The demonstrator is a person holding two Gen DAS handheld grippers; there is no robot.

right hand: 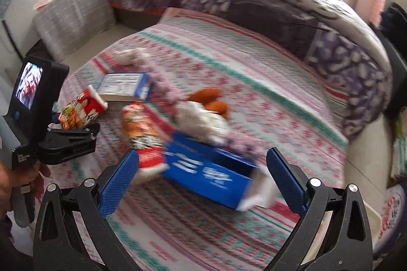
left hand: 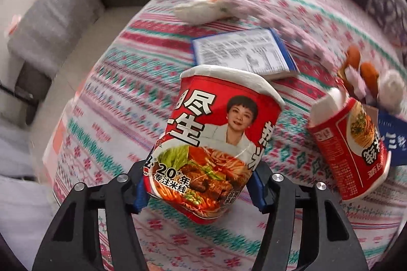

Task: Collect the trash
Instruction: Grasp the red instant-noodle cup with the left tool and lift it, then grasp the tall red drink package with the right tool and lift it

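Upright but tilted, the noodle cup (left hand: pixel 213 141) sits clamped in the left claw (left hand: pixel 198 188) (right claw (right hand: pixel 203 182) gapes wide).

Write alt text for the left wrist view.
The left gripper clamps a red noodle cup above a striped bedspread. A second red cup lies to the right, and a blue-edged box lies behind.

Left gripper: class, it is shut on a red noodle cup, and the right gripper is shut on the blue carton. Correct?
Not quite. The right gripper is open; the right wrist view shows its fingers spread either side of the blue carton. The left gripper does hold the red noodle cup.
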